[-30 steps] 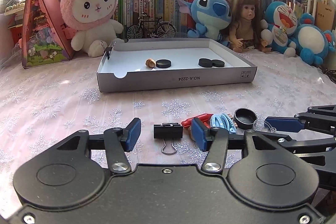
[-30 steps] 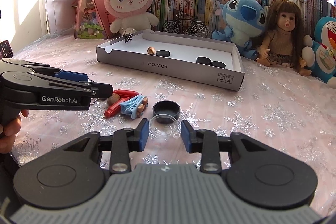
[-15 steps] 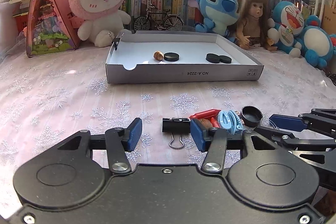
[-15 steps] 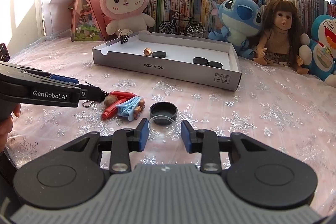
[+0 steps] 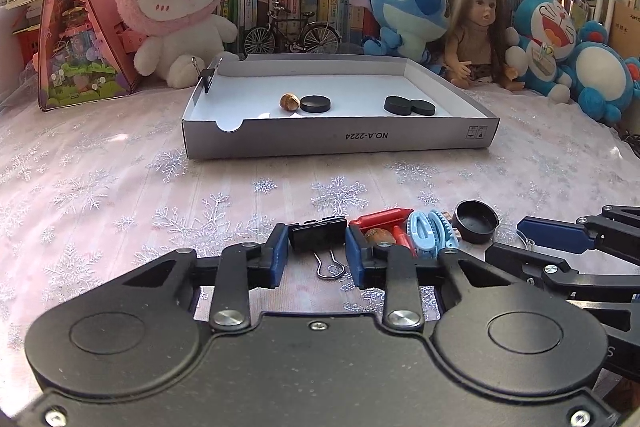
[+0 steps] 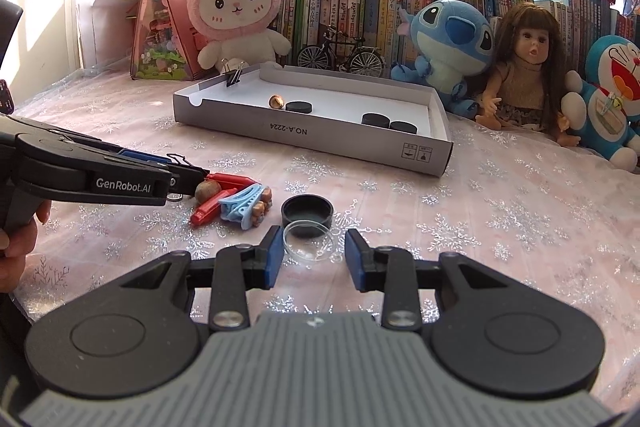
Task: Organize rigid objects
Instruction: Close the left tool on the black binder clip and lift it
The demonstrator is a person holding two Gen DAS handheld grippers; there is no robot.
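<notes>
Left tongs [image 5: 317, 249] just closed onto binder clip [image 5: 318, 235]; right tongs [image 6: 313, 254] open, straddling clear lid [image 6: 308, 246].

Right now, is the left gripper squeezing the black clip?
Touching. The left wrist view shows the left gripper with both blue pads against the sides of the black binder clip; its jaws have just been closing.

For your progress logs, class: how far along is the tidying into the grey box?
Done: a nut and three black discs lie in the box. In hand: the left gripper, jaws just closing, brackets the black binder clip. Left: red clip, blue claw clip, black cap, clear lid.
</notes>
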